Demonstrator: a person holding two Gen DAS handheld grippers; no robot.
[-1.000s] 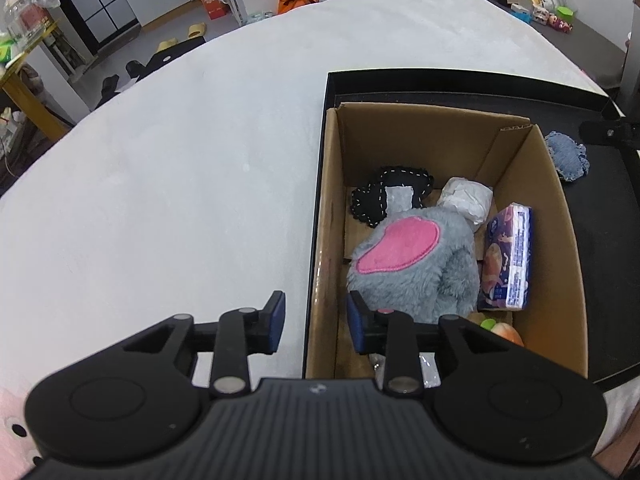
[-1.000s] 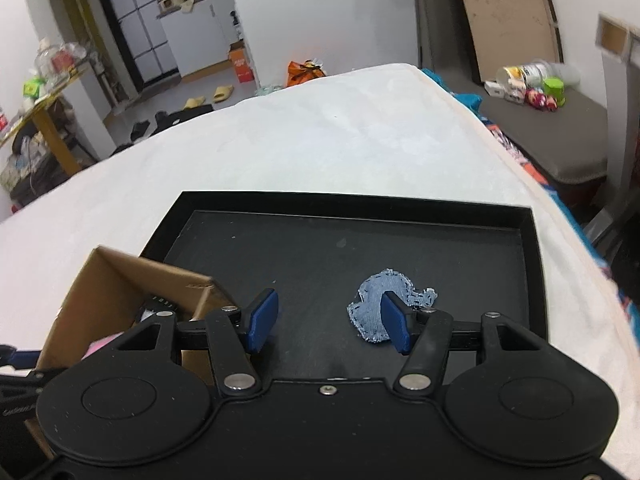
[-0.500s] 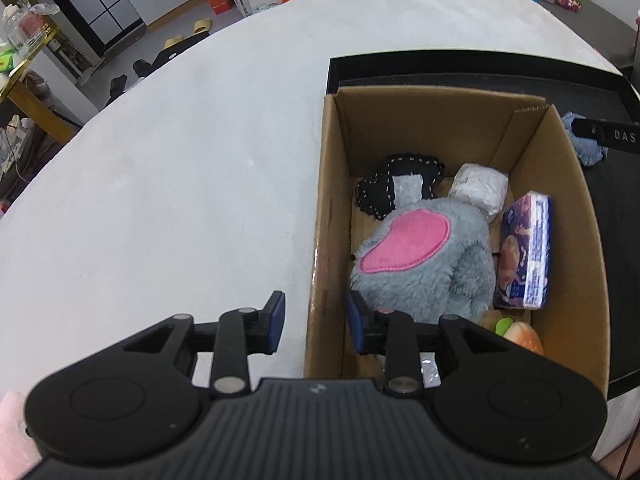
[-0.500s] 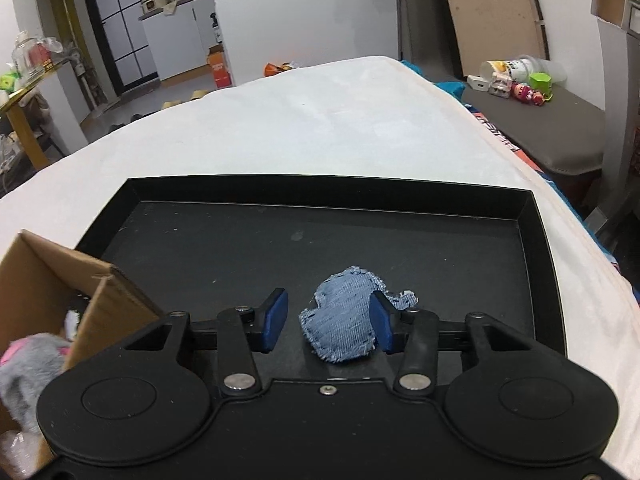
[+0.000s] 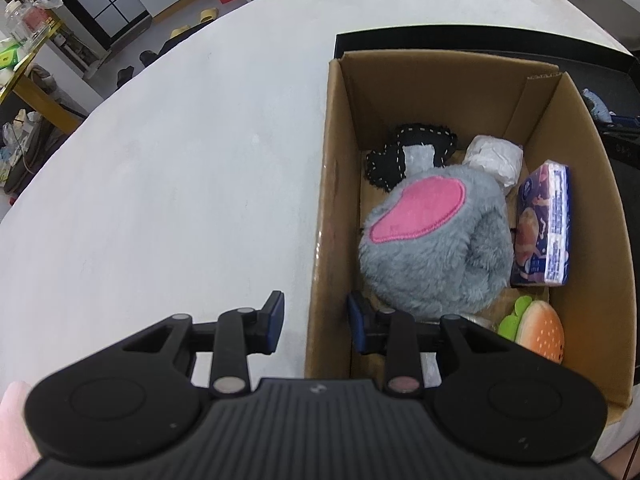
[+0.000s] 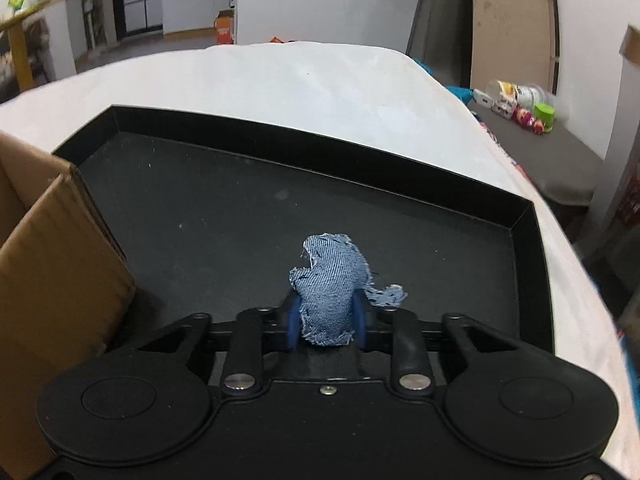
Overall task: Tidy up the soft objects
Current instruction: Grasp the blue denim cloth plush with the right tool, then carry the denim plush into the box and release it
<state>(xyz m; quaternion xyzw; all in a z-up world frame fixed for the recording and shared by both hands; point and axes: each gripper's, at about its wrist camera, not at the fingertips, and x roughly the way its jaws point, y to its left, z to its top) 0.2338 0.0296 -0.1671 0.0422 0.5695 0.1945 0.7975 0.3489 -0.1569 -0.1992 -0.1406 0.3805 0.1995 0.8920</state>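
1. Left wrist: pushed closer over cardboard box [image 5: 592, 240]; left gripper [image 5: 316, 322] spread wide, gripping nothing, box wall between fingers, grey plush [image 5: 436, 248] just ahead of right finger.
2. Right wrist: now clamped; right gripper [image 6: 326, 322] pinching denim patch [image 6: 330, 284] between pads, over black tray [image 6: 520, 216].

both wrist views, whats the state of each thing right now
denim piece: pinched between the right gripper's pads
right gripper: shut on the denim piece
left gripper: open, straddling the box wall
cardboard box: open on top, part filled
gray plush: lying in the box
tissue pack: on edge against the box's right wall
black tray: holds the box
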